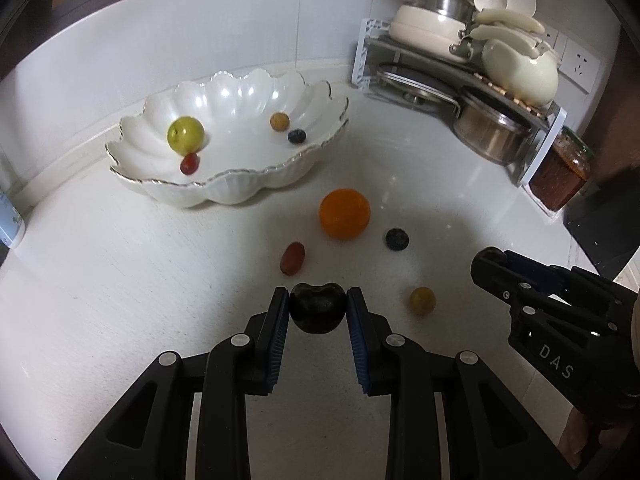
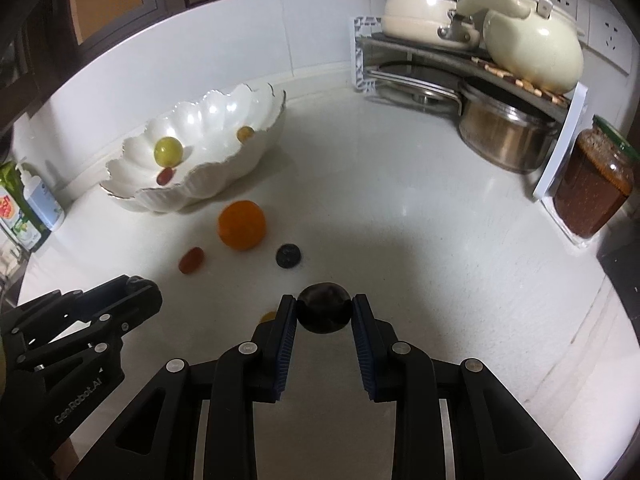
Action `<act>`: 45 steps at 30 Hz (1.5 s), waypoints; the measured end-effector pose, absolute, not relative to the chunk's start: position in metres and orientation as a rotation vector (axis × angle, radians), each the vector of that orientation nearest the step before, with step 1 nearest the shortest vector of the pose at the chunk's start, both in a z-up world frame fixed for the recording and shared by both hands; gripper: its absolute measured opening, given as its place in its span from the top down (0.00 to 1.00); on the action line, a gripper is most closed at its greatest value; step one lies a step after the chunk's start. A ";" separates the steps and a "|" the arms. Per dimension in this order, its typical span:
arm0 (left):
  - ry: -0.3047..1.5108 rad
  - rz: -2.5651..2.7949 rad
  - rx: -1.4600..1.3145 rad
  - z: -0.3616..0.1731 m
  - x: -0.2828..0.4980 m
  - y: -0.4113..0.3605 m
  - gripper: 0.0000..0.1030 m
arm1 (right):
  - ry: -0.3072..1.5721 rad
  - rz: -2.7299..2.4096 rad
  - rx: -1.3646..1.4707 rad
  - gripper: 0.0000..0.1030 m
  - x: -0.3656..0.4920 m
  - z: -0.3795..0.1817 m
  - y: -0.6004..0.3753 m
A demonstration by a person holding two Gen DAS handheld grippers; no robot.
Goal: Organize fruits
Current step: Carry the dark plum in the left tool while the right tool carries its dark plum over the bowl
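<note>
While both grippers carry dark fruit above the white counter (image 1: 120, 300), the scene reads so:

Pot rack (image 1: 460, 76): at 1 o'clock in the left wrist view, bearing cream pots and steel pans; a jar of red sauce (image 2: 592, 188) stands just beside its end.

Scalloped bowl (image 1: 224, 196): at 11 o'clock in the left wrist view, holding a yellow-green round fruit (image 1: 185, 134), a red grape (image 1: 189, 163) touching it, a small tan fruit (image 1: 279, 121) and a blueberry (image 1: 296, 136).

Orange (image 1: 344, 213): on the counter at 12 o'clock, near the bowl.

Left gripper (image 1: 318, 307): pads clamped on a dark plum (image 1: 318, 312), at 6 o'clock.

Right gripper (image 2: 324, 312): pads clamped on a dark round fruit (image 2: 324, 308), at 6 o'clock in its own view.

Loose small fruit: a second blueberry (image 1: 397, 239), a reddish grape (image 1: 292, 258) and a tan grape (image 1: 422, 301) on the counter, apart from one another.
</note>
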State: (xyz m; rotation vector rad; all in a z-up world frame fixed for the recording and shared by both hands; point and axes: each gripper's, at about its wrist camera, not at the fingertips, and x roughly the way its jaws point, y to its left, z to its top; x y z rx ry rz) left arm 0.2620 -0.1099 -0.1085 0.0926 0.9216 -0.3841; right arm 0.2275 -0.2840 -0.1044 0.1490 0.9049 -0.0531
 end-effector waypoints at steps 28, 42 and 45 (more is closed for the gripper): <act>0.737 -0.347 0.040 -0.037 0.263 -0.055 0.72 | 0.737 0.038 0.090 0.71 0.236 -0.035 -0.229; 0.713 -0.327 0.017 -0.021 0.291 -0.030 0.72 | 0.684 0.062 0.044 0.71 0.265 -0.014 -0.200; 0.704 -0.311 0.028 -0.018 0.296 -0.028 0.72 | 0.682 0.072 0.040 0.71 0.273 -0.012 -0.195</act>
